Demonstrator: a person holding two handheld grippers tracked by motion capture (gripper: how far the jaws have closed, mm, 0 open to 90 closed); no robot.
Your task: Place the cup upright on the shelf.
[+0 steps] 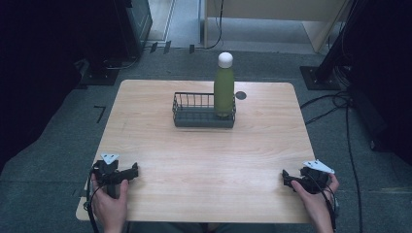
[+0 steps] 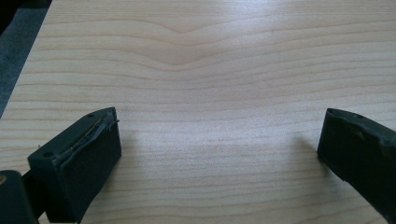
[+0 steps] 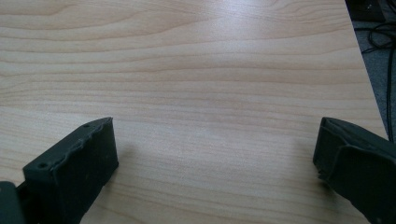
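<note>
A green bottle [image 1: 224, 90] with a white cap stands upright in the right end of a dark wire basket [image 1: 194, 115] at the far middle of the wooden table [image 1: 204, 155]. My left gripper [image 1: 132, 171] rests near the table's front left corner, held by a hand. In the left gripper view my left gripper [image 2: 218, 140] has its jaws wide apart over bare wood. My right gripper [image 1: 286, 178] sits near the front right corner in the other hand. Seen from its own camera, my right gripper [image 3: 215, 142] is likewise open with nothing between the jaws.
A small dark round mark [image 1: 240, 95] lies on the table just right of the bottle. Cables [image 1: 335, 104] run over the grey floor to the right, and dark equipment stands [image 1: 320, 73] sit beyond the table's far corners.
</note>
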